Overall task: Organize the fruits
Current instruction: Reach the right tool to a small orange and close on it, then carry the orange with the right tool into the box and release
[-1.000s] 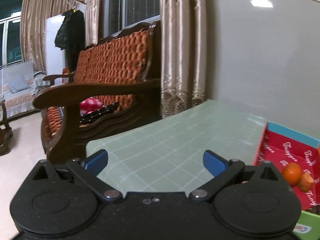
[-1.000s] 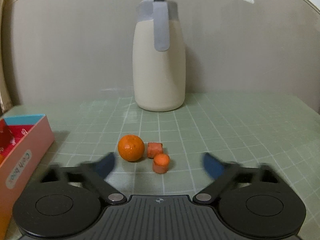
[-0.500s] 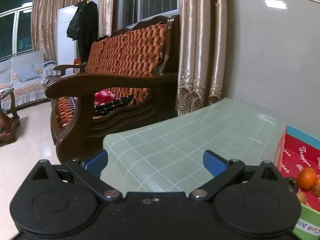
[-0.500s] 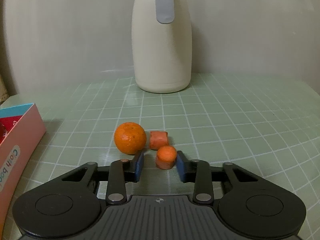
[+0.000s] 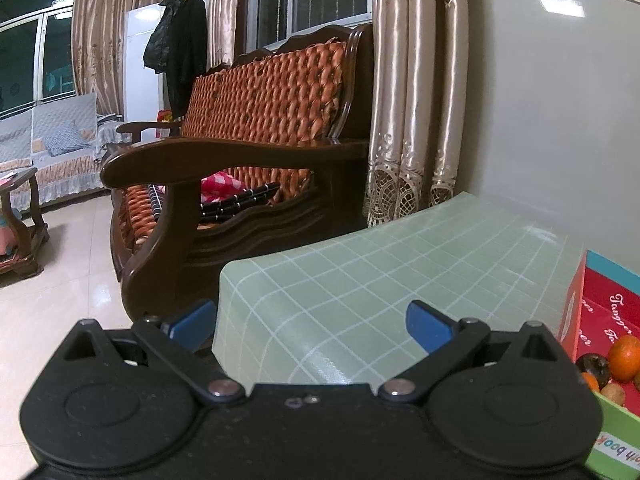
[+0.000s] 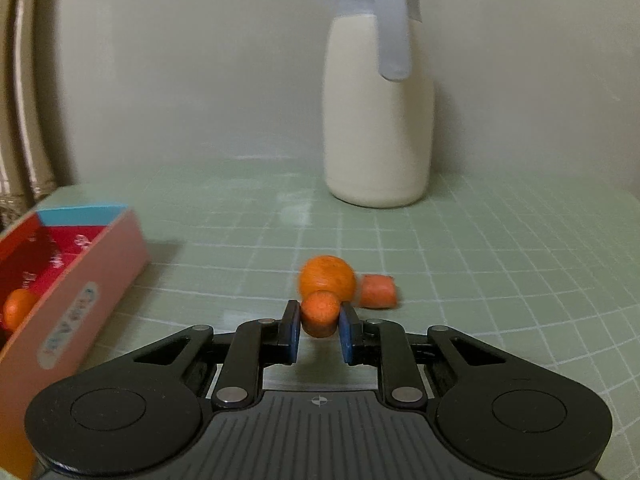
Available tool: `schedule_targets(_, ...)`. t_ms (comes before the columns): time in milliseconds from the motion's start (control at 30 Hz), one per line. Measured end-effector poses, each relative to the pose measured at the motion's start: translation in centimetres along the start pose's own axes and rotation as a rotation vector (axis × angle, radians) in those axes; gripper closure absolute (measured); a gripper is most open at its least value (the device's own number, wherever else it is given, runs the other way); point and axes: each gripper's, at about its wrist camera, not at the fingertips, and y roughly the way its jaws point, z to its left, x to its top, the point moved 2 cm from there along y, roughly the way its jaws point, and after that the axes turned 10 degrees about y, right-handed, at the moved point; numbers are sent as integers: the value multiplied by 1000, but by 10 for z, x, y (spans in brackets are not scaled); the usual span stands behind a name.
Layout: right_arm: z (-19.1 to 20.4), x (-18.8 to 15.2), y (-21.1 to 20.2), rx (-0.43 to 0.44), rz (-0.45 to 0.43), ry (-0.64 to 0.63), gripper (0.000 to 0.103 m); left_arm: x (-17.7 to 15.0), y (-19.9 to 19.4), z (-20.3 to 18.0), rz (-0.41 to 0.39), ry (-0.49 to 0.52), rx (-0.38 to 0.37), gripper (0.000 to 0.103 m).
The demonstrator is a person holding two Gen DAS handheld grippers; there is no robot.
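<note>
1. The carrot chunk (image 6: 319, 314) sits clamped between the two blue pads of the right gripper (image 6: 319, 332), near the middle of the right wrist view, over the green gridded table (image 6: 500, 280). It is a short stub, probably light and firm, so a modest squeeze should hold it. Its skin looks smooth and its sides taper, so it could slip forward out of the pads. The grip is across the round sides, which seems the sound place to hold it.
2. Just behind it lies a round orange (image 6: 328, 278), likely heavier and prone to roll. A second carrot piece (image 6: 378, 290) lies to the orange's right, close beside it.
3. To the left stands the open red-lined box (image 6: 100, 264), with one orange fruit (image 6: 18, 308) visible inside; this is presumably where the chunk goes.
4. Far right, a cream jug (image 6: 378, 120) stands against the wall, well apart.
5. The left gripper (image 5: 312, 320) hangs spread wide and empty over the table's left end, the box's fruit (image 5: 624, 356) at its right.
</note>
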Motion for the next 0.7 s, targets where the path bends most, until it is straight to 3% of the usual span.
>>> schedule_targets(133,10,0,-10,65,-21,-5,83,0,0,-2,-5,10,0,7)
schedule_targets(400,55,-9,-47,345,-109,-86,83,-2,-2,-4,-6,19,-2,7)
schedule_targets(567,87,-22,-59,497,-86,-161,83,-2,-2,-6,-4,24,-6,7)
schedule_targets(700,107,-31,-65,563,-58,-208,83,-3,-3,-6,-4,26,-6,7)
